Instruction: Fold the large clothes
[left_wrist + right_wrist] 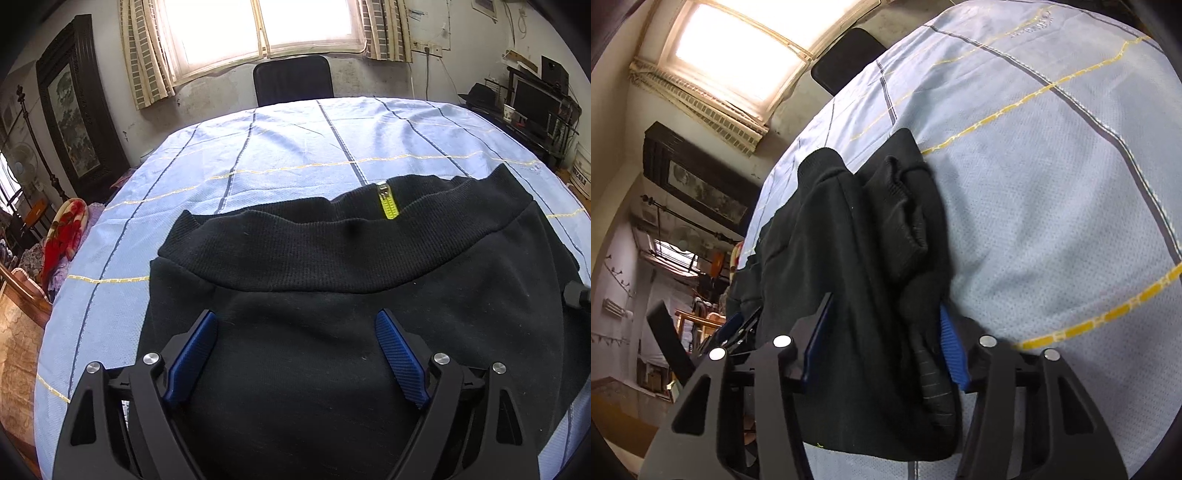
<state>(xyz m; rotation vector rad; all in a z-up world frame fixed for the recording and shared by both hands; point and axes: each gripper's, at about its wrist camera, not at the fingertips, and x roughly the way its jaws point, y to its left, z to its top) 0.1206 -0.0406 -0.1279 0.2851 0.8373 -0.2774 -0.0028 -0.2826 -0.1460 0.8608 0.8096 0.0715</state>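
Observation:
A black jacket [314,314] with a ribbed hem and a yellow-green zipper [388,203] lies on the table's light blue checked cloth [258,147]. My left gripper [297,319] hovers over the jacket's body, open, its blue pads [192,354] wide apart with only flat fabric beneath them. In the right wrist view the jacket's edge is bunched into a thick fold [871,295] with a ribbed cuff [905,221] on top. My right gripper [882,321] is shut on this fold, both blue pads [951,343] pressing against the cloth. A part of the left gripper [735,325] shows beyond it.
A black chair [293,79] stands at the table's far side under the window. A framed picture [74,110] leans on the left wall, and a red patterned blanket [64,236] lies by the left edge. Shelves with a monitor [532,99] fill the right.

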